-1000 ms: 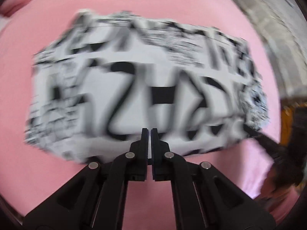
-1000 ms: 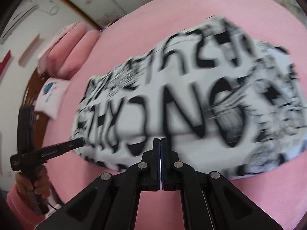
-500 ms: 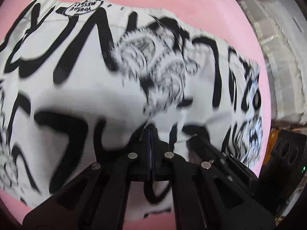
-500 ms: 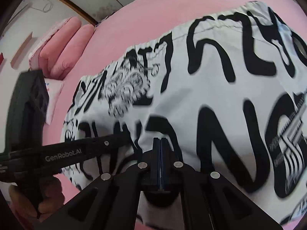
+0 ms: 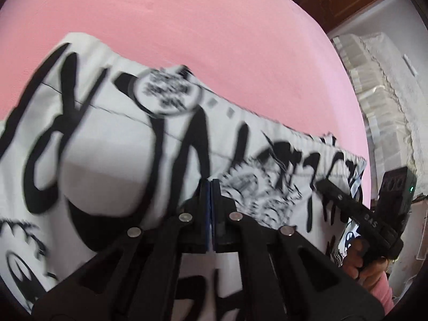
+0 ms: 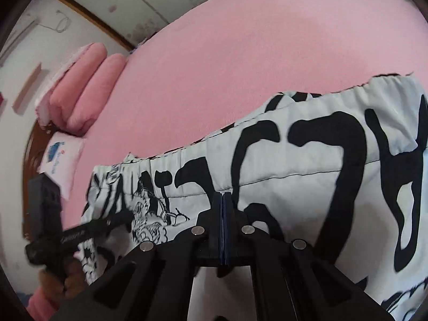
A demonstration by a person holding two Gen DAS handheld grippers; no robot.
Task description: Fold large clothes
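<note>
Over the white black-lettered cotton garment (image 5: 112, 144) on the pink bedsheet (image 5: 187, 26), both grippers, left (image 5: 210, 184) and right (image 6: 222, 198), have jaws pressed together, holding nothing visible; smoothing should press evenly.

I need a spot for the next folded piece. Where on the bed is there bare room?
The pink bed sheet lies bare beyond the printed garment's gathered edge, up toward the pink pillows. The near side is crowded: garment, left gripper and right gripper.
</note>
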